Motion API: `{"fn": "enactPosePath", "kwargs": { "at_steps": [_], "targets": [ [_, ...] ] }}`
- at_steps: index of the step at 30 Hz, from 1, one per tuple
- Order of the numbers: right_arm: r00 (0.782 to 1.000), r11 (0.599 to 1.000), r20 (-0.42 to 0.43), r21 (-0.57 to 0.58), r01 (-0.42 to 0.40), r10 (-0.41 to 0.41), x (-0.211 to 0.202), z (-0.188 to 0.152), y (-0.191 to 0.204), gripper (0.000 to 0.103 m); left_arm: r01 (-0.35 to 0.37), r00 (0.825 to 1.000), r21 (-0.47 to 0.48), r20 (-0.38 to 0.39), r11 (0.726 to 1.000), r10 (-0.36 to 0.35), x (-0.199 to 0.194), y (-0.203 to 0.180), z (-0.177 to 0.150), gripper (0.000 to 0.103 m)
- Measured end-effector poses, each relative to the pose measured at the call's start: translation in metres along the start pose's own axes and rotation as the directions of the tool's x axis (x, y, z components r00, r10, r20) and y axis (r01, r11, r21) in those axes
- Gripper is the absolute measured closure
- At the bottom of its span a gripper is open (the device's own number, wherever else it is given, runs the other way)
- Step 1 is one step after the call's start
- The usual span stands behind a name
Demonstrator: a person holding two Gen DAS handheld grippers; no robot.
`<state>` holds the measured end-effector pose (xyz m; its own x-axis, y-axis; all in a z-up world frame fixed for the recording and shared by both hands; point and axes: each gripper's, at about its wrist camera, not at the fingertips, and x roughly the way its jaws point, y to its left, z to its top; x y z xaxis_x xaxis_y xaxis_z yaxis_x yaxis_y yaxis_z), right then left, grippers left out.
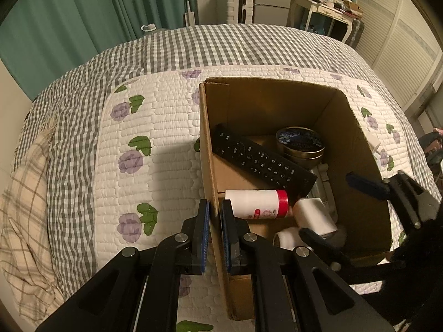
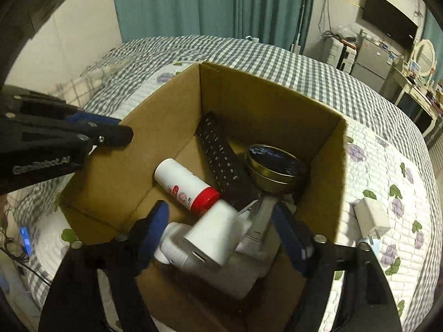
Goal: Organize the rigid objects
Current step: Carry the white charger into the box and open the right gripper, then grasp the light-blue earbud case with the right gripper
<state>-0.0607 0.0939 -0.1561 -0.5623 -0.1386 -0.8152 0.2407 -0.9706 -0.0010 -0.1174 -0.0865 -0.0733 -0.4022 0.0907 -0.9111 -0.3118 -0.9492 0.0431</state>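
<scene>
A cardboard box stands on the bed. My left gripper is shut on the box's left wall; it also shows in the right wrist view. Inside lie a black remote, a round tin, a white bottle with a red cap and a white blurred charger block. My right gripper is open over the box, its fingers wide either side of the white block, which sits blurred between them. A second white charger lies on the quilt right of the box.
The bed has a white floral quilt over a grey checked cover. Green curtains hang behind. A fridge, suitcase and dressing table stand at the far side of the room.
</scene>
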Motion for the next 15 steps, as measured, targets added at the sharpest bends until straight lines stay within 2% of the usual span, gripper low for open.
{"fn": "enactPosePath", "kwargs": {
  "at_steps": [4,8,12,15],
  "targets": [
    [0.999,1.0,0.044,0.013,0.022,-0.022,-0.023,0.002,-0.008,0.021,-0.005,1.0,-0.006,0.0,1.0,0.005,0.0,0.0,0.001,0.094],
    [0.994,0.999,0.109,0.037,0.019,-0.023,-0.061,-0.002,-0.037,0.016,0.015,1.0,-0.017,0.001,1.0,-0.015,-0.002,0.002,0.0,0.094],
    [0.987,0.992,0.154,0.125,0.025,-0.044,-0.09,-0.008,-0.088,0.013,0.021,1.0,-0.007,-0.01,1.0,-0.021,-0.004,0.003,0.001,0.094],
    [0.987,0.972,0.134,0.226,0.057,-0.089,-0.091,-0.017,-0.136,0.013,0.0,1.0,0.015,-0.014,1.0,0.001,-0.004,-0.002,0.002,0.094]
  ]
}}
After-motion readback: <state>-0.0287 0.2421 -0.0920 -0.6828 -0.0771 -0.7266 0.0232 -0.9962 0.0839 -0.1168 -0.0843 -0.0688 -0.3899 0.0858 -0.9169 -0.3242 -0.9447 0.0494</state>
